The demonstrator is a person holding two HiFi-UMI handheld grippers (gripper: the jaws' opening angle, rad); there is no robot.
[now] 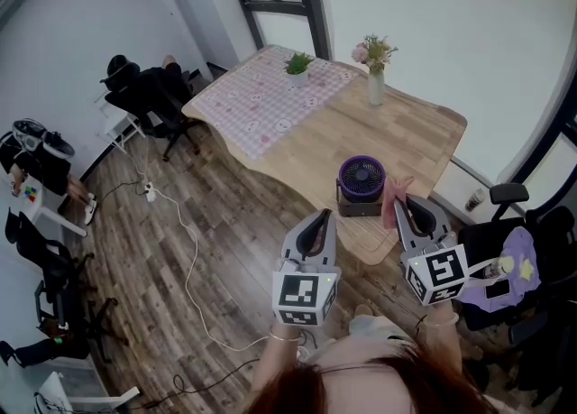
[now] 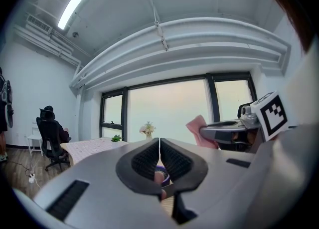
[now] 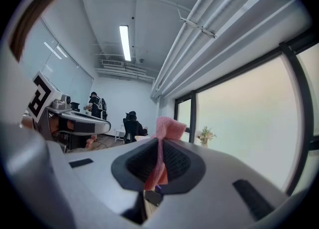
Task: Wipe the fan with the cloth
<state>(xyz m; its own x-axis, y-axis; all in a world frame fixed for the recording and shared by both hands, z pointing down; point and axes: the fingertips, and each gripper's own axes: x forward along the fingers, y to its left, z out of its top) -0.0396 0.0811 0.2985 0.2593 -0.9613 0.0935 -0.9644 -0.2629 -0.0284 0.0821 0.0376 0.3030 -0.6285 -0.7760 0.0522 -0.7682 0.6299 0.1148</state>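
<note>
A small purple fan point(image 1: 361, 180) on a dark base stands near the front edge of the wooden table point(image 1: 415, 137). The pink cloth point(image 1: 394, 200) hangs just right of the fan, pinched in my right gripper point(image 1: 407, 207), which is shut on it; the same cloth point(image 3: 163, 138) sticks up between the jaws in the right gripper view. My left gripper point(image 1: 317, 225) is held in front of the table, lower left of the fan, shut and empty. In the left gripper view a sliver of the fan point(image 2: 160, 171) shows behind the closed jaws.
A vase of flowers point(image 1: 375, 68) and a small potted plant point(image 1: 297, 64) stand at the table's far side, on and beside a pink checked tablecloth point(image 1: 266, 99). Office chairs point(image 1: 149, 96) stand left, another chair with a purple item point(image 1: 509, 268) right. A white cable point(image 1: 185, 250) crosses the wooden floor.
</note>
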